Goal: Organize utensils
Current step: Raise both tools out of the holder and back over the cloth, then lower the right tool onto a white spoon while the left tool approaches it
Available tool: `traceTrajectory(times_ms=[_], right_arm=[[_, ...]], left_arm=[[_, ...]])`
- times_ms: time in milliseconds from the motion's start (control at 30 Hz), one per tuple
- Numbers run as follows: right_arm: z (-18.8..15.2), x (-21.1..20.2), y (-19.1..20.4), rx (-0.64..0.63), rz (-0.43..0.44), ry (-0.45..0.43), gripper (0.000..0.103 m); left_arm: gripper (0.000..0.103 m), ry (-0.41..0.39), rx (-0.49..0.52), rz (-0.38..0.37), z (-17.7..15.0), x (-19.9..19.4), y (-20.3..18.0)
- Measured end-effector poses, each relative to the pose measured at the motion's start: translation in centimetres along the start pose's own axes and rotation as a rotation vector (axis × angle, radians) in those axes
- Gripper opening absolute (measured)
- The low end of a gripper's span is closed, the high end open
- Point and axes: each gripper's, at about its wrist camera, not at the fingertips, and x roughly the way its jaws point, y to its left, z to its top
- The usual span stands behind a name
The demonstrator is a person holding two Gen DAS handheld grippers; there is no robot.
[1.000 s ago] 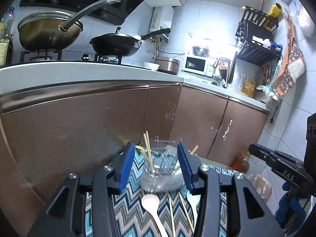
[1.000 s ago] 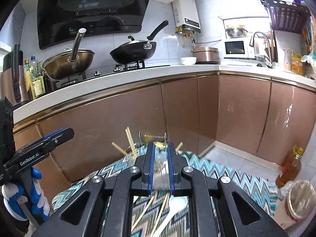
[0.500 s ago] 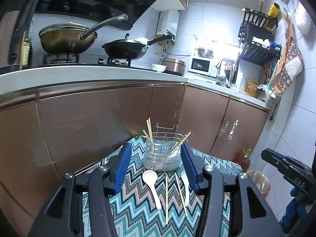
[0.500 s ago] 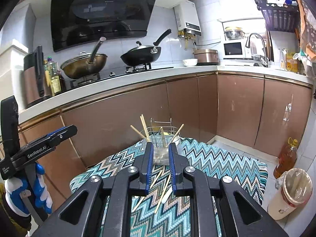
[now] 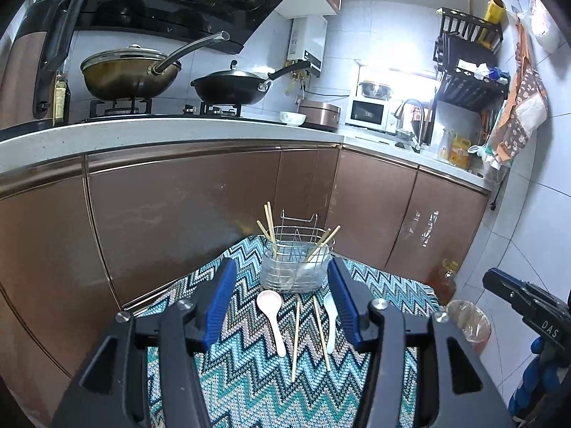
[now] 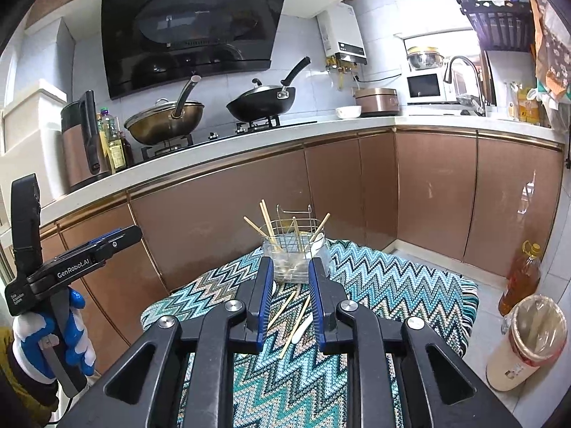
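Left tongs (image 5: 282,306) half wide, right tongs (image 6: 291,305) narrow, both empty. Facing loose chopsticks (image 5: 295,339) and spoon (image 5: 271,315) before the holder (image 5: 294,267), ready for sorting.

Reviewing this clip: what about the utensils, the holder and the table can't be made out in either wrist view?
- Left wrist view: the white spoon is partly behind the left gripper finger.
- Right wrist view: the pink spoon is almost wholly behind the right gripper; only a sliver shows.
- Both views: the holder is see-through, its contents too tangled to count.
- Both views: the cloth hides the table.
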Motion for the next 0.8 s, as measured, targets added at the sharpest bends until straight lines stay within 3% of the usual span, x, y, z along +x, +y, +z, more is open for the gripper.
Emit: traceTrajectory(times_ms=[333, 800], right_arm=[[-0.4, 2.6, -1.7, -0.004, 0.015, 0.056, 0.020], [-3.2, 13.4, -4.7, 0.025, 0.044, 0.233, 0.020]], left_arm=[[0.051, 0.104, -0.038, -0.030, -0.9, 3.4, 1.3], [0.051, 0.380, -0.093, -0.079, -4.8, 14.8, 4.5]])
